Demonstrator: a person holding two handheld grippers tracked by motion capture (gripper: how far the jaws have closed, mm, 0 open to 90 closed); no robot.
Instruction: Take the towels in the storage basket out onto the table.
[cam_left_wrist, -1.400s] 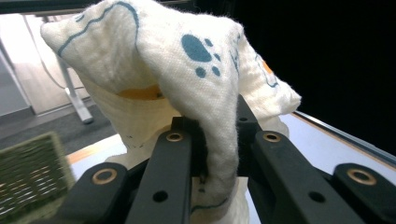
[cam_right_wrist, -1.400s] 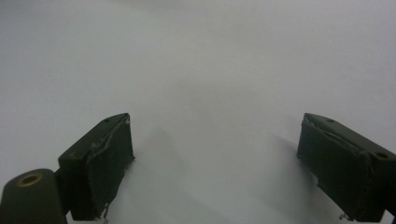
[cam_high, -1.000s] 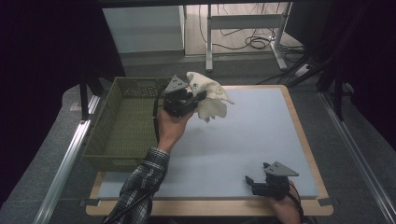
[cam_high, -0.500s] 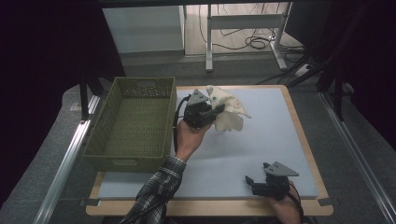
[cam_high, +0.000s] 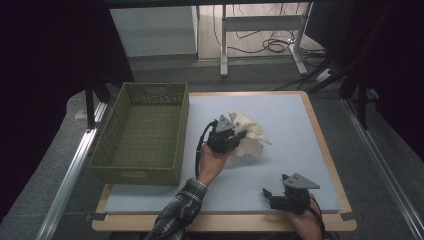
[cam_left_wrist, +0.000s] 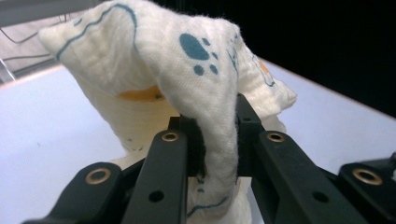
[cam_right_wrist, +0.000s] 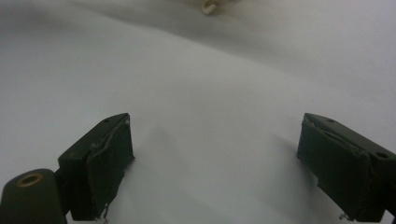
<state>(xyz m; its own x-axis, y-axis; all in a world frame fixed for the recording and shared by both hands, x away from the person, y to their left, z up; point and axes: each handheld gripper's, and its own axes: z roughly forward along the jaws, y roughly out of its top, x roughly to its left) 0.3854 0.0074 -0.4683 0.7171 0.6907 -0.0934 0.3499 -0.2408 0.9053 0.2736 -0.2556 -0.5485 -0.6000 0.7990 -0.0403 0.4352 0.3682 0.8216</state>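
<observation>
We find the left tongs (cam_high: 235, 137) clamped on a fold of a cream cloth (cam_high: 248, 135) printed with blue paw marks and outlines. In the left gripper view the fold (cam_left_wrist: 205, 107) is pinched between the two black jaws, the rest draping above and beyond them. The cloth is over the middle of the tabletop (cam_high: 280, 115), just right of the green woven basket (cam_high: 145, 132), its lower part touching or nearly touching the pale surface. We note the right tongs (cam_high: 267, 195) at the near right of the tabletop, low over the bare surface, jaws wide apart with nothing between them (cam_right_wrist: 215, 158).
</observation>
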